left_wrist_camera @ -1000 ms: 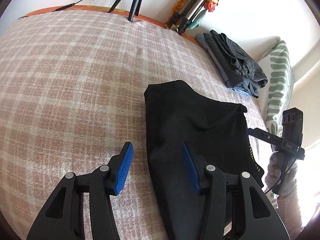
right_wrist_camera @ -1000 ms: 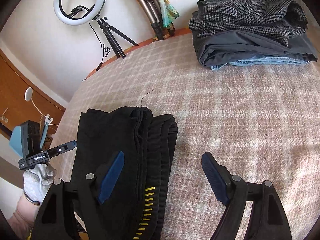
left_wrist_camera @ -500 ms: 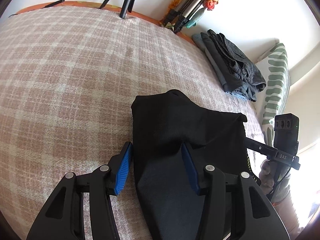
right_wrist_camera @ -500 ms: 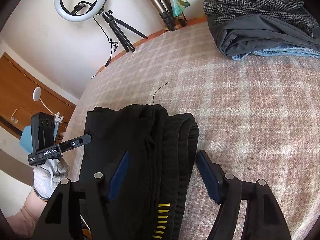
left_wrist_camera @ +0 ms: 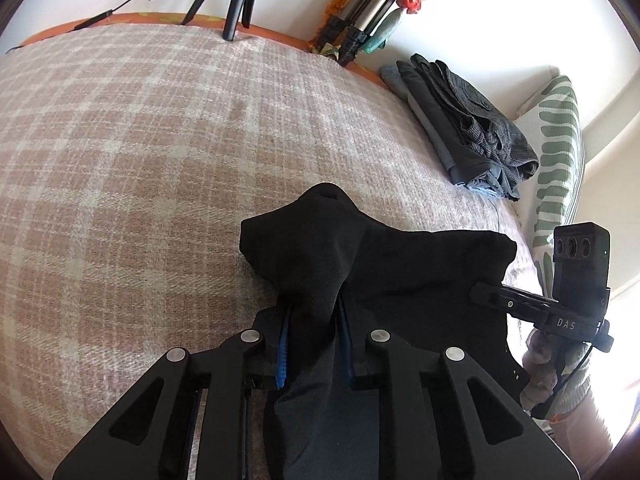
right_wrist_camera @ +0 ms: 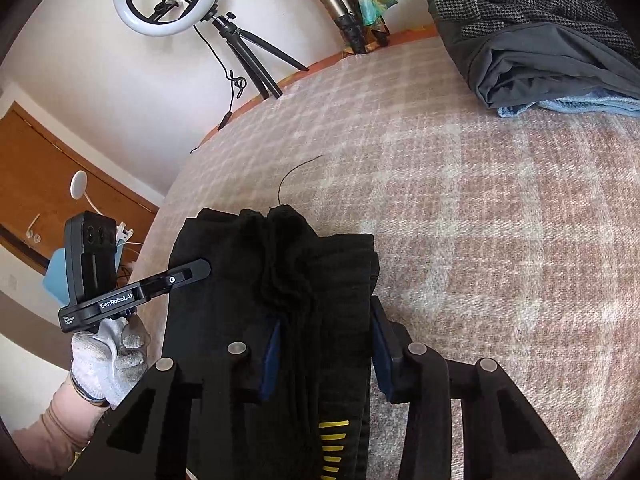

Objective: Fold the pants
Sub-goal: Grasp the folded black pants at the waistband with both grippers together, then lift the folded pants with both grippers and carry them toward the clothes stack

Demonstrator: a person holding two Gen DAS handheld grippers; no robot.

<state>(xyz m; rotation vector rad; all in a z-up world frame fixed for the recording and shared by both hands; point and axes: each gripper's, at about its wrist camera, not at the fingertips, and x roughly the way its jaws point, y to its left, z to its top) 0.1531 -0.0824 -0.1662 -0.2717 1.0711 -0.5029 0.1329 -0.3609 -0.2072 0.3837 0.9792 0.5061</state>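
And there we go, both sets of jaws have just been closing on the black pants (left_wrist_camera: 400,264), with cloth between them on both sides. Our left gripper (left_wrist_camera: 314,344) now pinches a bunched ridge of fabric at the left edge, the cloth puckered up into a peak ahead of its blue pads (left_wrist_camera: 282,356). Our right gripper (right_wrist_camera: 322,344) clamps the thick stacked layers at the right edge, just above the yellow dashes (right_wrist_camera: 332,448) printed on the fabric.

A second ago both pairs of fingers stood wide, straddling the edges with the pants lying flat; half a second ago they had slid closer but still hadn't bitten. Now the fabric is squeezed and lifted into folds between the pads.

The pants lie partly folded on the checked blanket (left_wrist_camera: 140,160), at the near side of the bed, well apart from the pile of folded clothes (right_wrist_camera: 540,40) at the far edge. With both edges secured, we judge the next fold can begin: lift together and carry this end over, keeping the layers aligned so the stack doesn't slip.
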